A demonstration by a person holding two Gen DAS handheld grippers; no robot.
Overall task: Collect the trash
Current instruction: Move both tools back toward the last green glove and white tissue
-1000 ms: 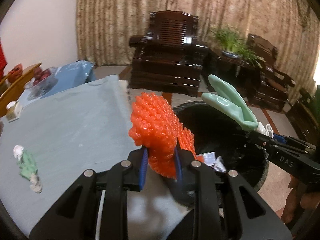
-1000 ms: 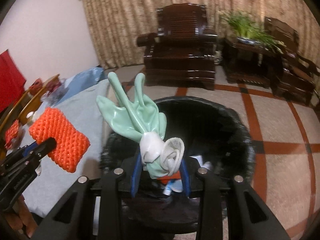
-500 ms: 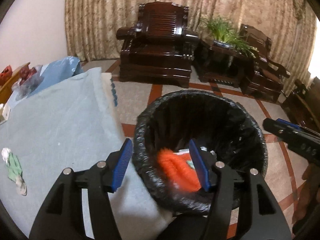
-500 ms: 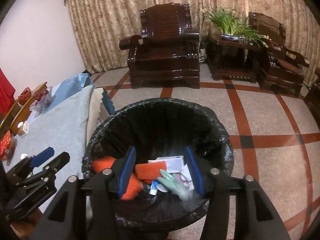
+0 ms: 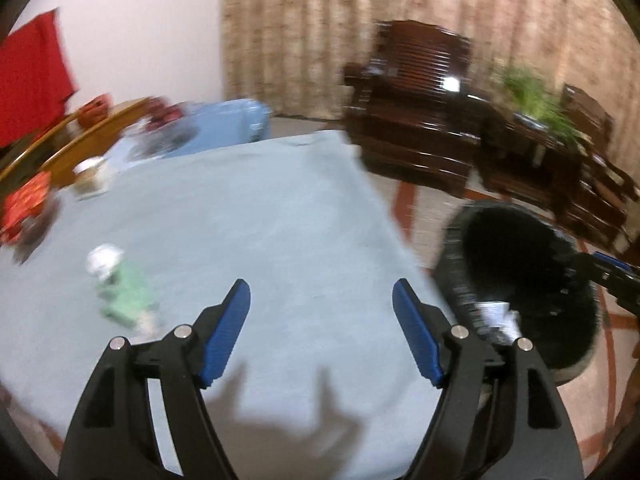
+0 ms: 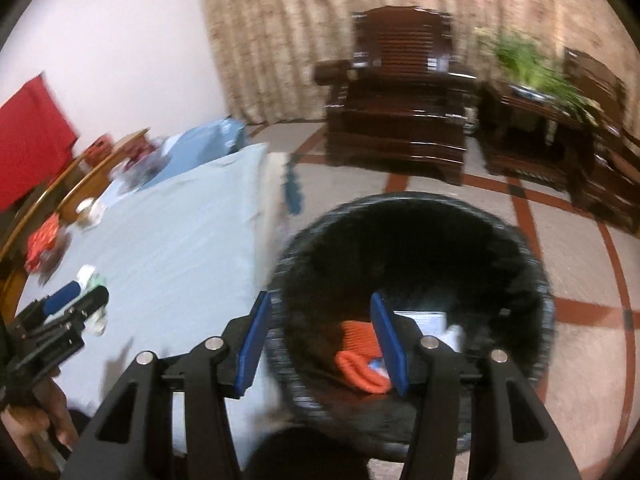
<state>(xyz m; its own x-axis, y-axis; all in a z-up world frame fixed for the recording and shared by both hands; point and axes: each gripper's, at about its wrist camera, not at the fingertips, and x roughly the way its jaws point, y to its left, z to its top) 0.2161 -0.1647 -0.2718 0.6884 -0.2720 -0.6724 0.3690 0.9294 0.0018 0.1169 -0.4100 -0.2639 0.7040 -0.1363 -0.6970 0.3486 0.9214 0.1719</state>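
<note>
Left gripper spread wide over the light blue cloth on the table, nothing between the blue pads, jaws having just been opening. Right gripper parted about halfway, empty, hanging at the near rim of the black-lined trash bin, one finger over the cloth edge and the other over the bin's mouth; jaws opened a moment ago and now steady. Inside the bin: an orange mesh piece lying at the bottom beside white paper scraps. Out on the cloth, well apart from the bin: a crumpled green-and-white glove, blurred, just left of the left gripper's fingers. Far edge of the table: a red packet and a small white cup. Behind, a dark wooden armchair in front of a beige curtain, a green plant on a side table.
</note>
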